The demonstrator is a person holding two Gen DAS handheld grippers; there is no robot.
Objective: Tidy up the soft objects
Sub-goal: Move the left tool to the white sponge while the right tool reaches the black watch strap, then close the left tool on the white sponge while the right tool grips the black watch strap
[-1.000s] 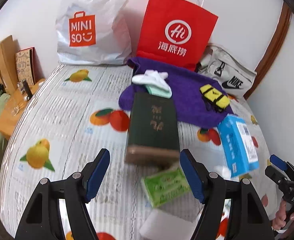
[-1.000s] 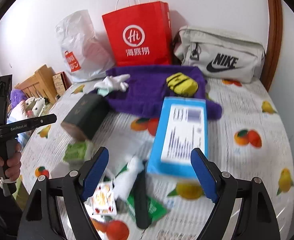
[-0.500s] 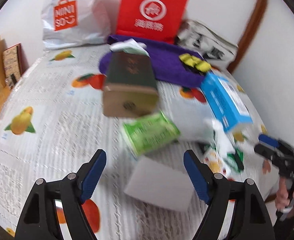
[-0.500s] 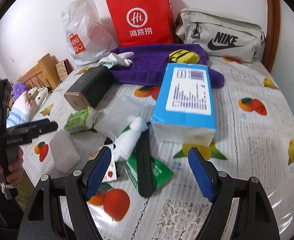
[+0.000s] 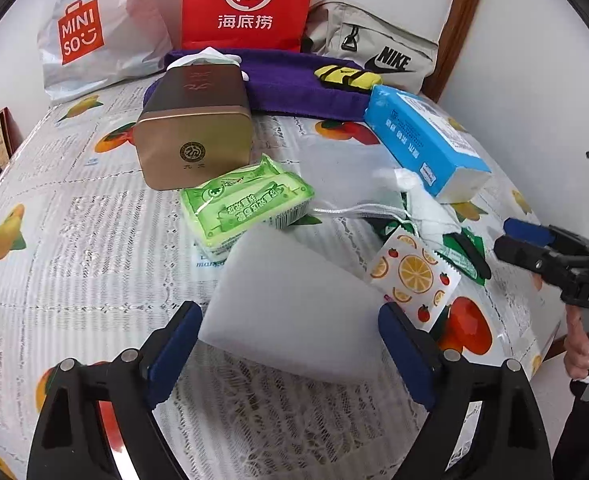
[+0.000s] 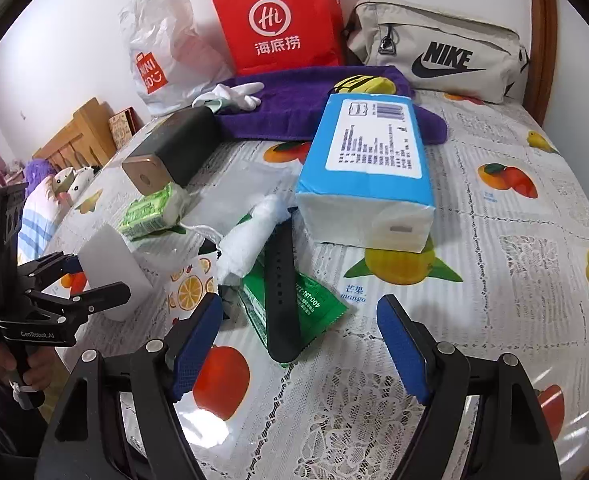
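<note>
A white foam block [image 5: 294,304] lies on the fruit-print cover, and my left gripper [image 5: 288,320] straddles it. Its jaws are opening, with both blue pads just beside the block's edges and not pressing. From the right wrist view the same block [image 6: 110,264] sits between the left gripper [image 6: 98,276] fingers. My right gripper [image 6: 298,316] is open above a black strap [image 6: 280,280] that lies on a green sachet [image 6: 314,308]. A green tissue pack [image 5: 246,204], a blue tissue pack [image 6: 370,168] and a white gauze roll [image 6: 250,232] lie just beyond.
A gold-ended dark tin [image 5: 194,136] lies behind the green pack. A purple towel [image 5: 294,80] carries a yellow-black pouch [image 5: 346,74] and white gloves [image 6: 234,94]. A red paper bag [image 6: 278,20], a white plastic bag [image 5: 94,32] and a beige Nike bag [image 6: 434,48] line the wall.
My left gripper came down and forward over the tin and green pack, widened, and now brackets the white block. The right gripper sank a little toward the black strap.
</note>
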